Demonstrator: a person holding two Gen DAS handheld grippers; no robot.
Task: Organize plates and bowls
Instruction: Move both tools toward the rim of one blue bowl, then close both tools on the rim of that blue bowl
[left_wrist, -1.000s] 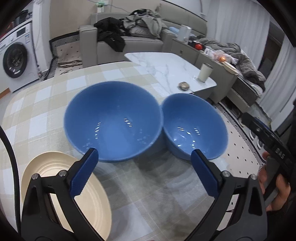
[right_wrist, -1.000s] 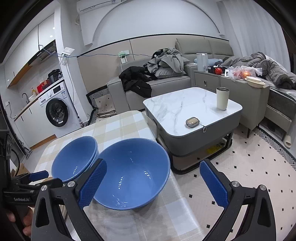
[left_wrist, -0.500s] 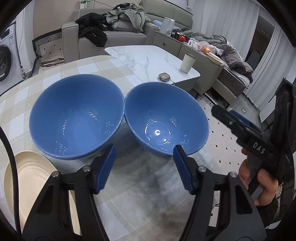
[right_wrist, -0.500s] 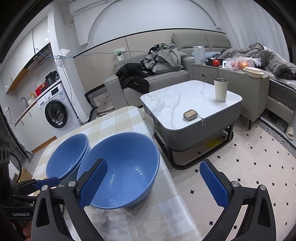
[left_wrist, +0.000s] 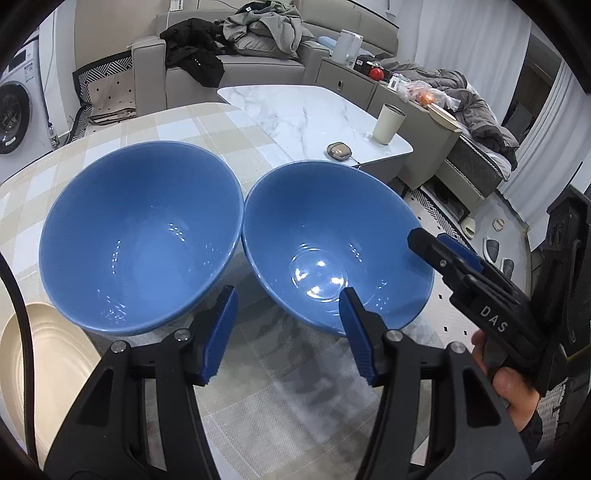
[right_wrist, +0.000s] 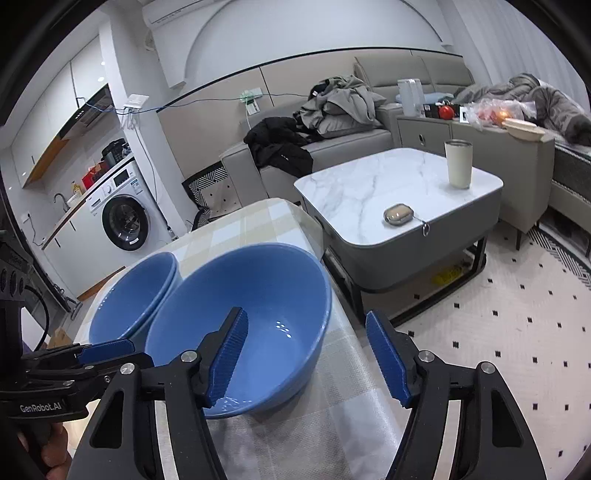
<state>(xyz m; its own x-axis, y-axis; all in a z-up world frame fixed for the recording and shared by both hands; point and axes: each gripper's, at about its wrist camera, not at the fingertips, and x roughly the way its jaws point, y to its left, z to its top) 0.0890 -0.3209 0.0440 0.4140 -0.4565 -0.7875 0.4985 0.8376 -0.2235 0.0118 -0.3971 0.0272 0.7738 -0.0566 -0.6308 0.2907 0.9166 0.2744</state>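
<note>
Both tongs are closing in half-open: left tongs (left_wrist: 288, 332) and right tongs (right_wrist: 306, 354) straddling the nearer bowl's (left_wrist: 332, 243) rim, gripping nothing yet. Other bowl (left_wrist: 140, 236) beside, plate (left_wrist: 44, 369) unstacked.

The cream plate (left_wrist: 40, 365) is cut off by the left-wrist picture's lower left edge, and a black cable crosses it. In the right-wrist view the left blue bowl (right_wrist: 135, 299) is half hidden behind the right blue bowl (right_wrist: 243, 317), whose near rim sits behind the right claw (right_wrist: 306, 354)'s left finger.
</note>
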